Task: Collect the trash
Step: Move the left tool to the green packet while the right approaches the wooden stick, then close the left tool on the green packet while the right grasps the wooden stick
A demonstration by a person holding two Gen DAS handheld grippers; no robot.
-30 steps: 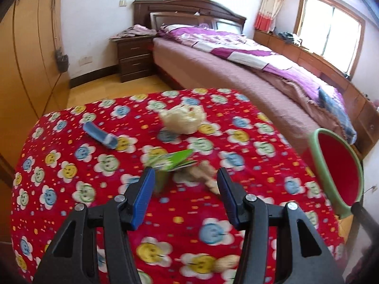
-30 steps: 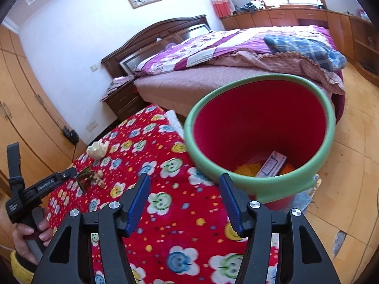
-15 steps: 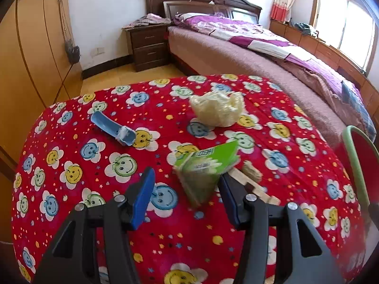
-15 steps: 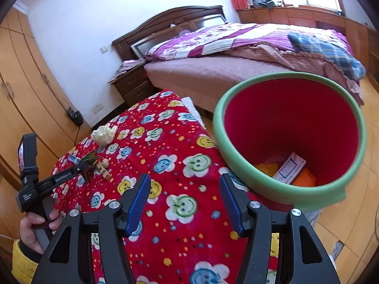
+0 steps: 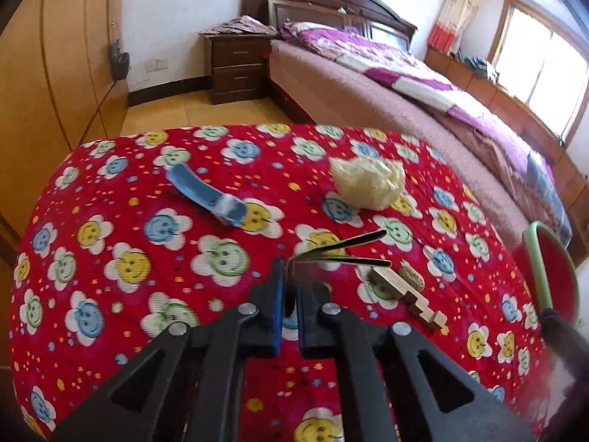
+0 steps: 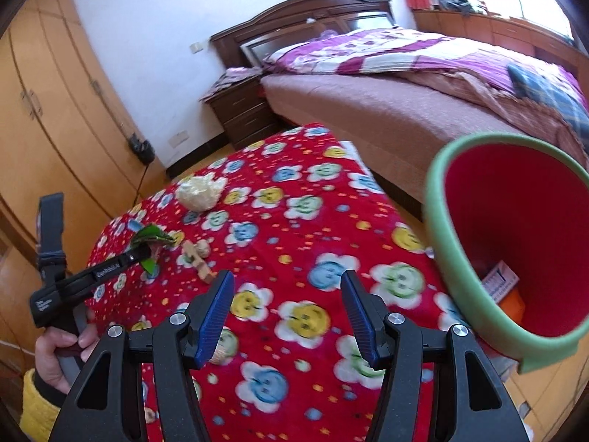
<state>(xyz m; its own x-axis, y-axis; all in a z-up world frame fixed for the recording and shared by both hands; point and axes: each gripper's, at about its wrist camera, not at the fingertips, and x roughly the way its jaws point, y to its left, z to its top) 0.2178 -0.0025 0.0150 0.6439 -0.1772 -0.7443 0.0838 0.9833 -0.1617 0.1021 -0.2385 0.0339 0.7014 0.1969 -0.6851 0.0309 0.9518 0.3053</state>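
Your left hand-held gripper (image 5: 289, 287) has just snapped together on the thin edge of the green wrapper (image 6: 152, 239). That grip is small, so the wrapper could slip out if you swing fast toward the bin (image 6: 456, 280). Your right hand-held gripper (image 6: 287, 313) is apart and holds nothing. Farther off on the table (image 5: 110, 313) wait wood bits (image 5: 405, 291), a blue scrap (image 5: 206, 195) and a crumpled bag (image 5: 368, 184).

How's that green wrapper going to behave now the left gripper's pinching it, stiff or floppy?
Probably floppy: the green wrapper is squashed to a thin edge between the left gripper pads, whose jaws have just been closing on it, and its free end curls. It looks light, likely to flutter. Thin glossy film may slip, so carry it steadily to the bin.
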